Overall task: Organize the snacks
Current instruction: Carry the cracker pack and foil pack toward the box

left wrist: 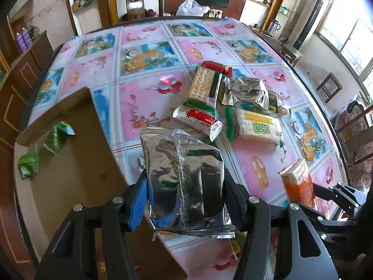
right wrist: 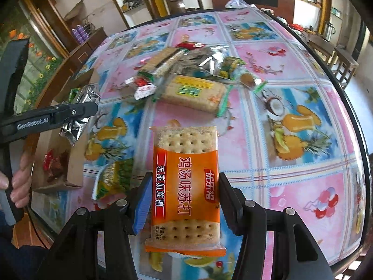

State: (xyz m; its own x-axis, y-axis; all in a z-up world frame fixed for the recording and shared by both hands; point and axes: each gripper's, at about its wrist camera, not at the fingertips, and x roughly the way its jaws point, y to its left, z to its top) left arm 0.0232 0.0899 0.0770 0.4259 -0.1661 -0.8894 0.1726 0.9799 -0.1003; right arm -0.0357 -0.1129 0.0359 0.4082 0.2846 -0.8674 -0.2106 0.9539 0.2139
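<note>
A lived-in room with wooden shelves and bright windows surrounds a round bench (left wrist: 149,98) under a pink and blue fruit-print cloth. The landmark is the brown cardboard box (left wrist: 77,144), open at the bench's left edge, with green packets already lying inside.

The left gripper (left wrist: 186,186) is closed partway on a silver foil packet (left wrist: 184,179), its pads pressing both sides, and it hangs over the bench just right of the box. The right gripper (right wrist: 181,196) is clamped about as far on an orange soda cracker packet (right wrist: 186,182), further right of the box. The loose pile of snacks (left wrist: 233,102), among them a green-ended cracker pack (left wrist: 255,126) and a red and white wrapper (left wrist: 198,119), lies on the cloth well to the right of the box and beyond both grippers.

The step in hand looks like carrying the foil packet to the box. To do it well, bring it fully over the box's near wall before loosening the jaws, lower it close to the packets inside so the slippery foil does not skid out, and keep the right gripper back until the left one is clear.
</note>
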